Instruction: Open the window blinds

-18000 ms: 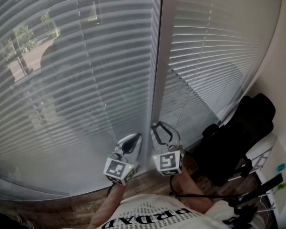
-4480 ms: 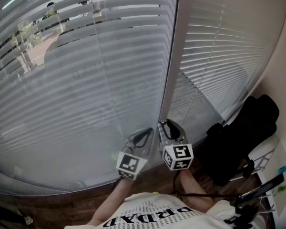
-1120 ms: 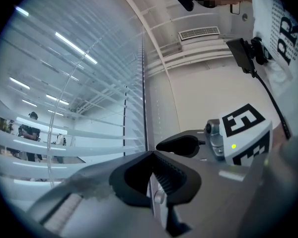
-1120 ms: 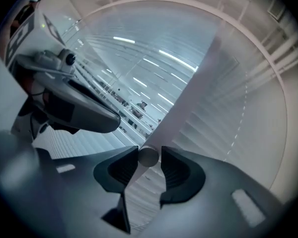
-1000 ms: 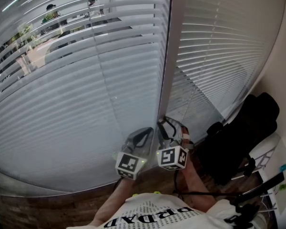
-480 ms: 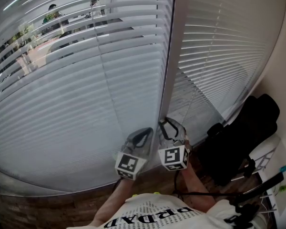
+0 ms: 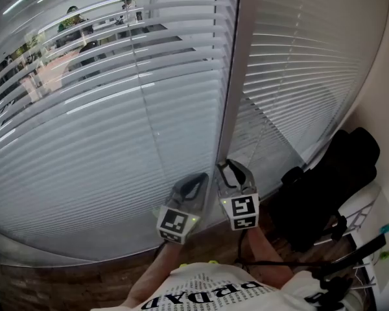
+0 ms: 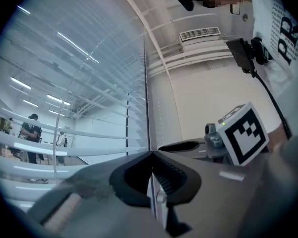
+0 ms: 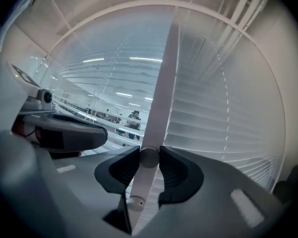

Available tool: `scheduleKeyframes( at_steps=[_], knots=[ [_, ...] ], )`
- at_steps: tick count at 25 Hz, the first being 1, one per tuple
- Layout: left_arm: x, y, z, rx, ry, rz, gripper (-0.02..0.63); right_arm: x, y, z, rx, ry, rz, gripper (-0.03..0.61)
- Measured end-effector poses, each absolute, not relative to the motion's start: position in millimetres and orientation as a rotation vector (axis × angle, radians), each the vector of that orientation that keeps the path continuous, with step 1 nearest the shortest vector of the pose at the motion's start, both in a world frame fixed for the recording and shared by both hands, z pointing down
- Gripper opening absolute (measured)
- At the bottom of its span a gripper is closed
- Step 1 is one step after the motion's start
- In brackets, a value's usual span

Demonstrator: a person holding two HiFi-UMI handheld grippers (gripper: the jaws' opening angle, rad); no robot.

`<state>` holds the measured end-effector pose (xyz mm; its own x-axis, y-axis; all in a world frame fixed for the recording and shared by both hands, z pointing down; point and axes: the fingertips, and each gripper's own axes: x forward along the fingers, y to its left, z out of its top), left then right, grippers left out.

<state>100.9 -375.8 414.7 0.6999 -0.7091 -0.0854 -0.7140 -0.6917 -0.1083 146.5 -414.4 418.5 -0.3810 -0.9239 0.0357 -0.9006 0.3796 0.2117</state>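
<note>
At six o'clock, the right gripper (image 7: 231, 168), jaws just closed on the round white plastic tilt wand (image 9: 156, 113), has rolled it; white horizontal blind slats (image 7: 117, 128) gap wider at ten o'clock, so opening appears underway; left gripper (image 7: 193, 183) closed, empty.

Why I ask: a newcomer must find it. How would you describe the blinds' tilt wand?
Face the two window blinds; where they meet, a white tilt wand hangs down. The right gripper, jaws having just been closing, clamps its lower end; it is the only thick, round, upright rod among level slats.
</note>
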Motion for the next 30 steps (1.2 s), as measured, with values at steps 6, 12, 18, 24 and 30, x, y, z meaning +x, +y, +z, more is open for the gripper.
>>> scheduleKeyframes(
  at_steps=[6,12,18,24,30],
  knots=[
    [101.4,-375.5,413.4,-2.774,1.165,0.055,-0.008,151.5,-417.1,419.1,1.704,-2.572,-0.043,0.133],
    [102.7,-375.9,414.6,-2.780,1.159,0.058,-0.008,152.3,-419.1,420.5,1.739,-2.612,0.049,0.133],
    [103.0,-376.0,425.5,-2.784,1.160,0.062,-0.007,154.0,-419.6,431.1,1.757,-2.626,0.065,0.133],
    [102.5,-379.8,418.7,-2.792,1.164,0.054,-0.008,150.8,-422.4,426.5,1.751,-2.609,0.061,0.124],
    [101.3,-374.9,426.7,-2.808,1.139,0.060,-0.008,148.7,-417.1,434.8,1.767,-2.559,0.019,0.123]
  ],
)
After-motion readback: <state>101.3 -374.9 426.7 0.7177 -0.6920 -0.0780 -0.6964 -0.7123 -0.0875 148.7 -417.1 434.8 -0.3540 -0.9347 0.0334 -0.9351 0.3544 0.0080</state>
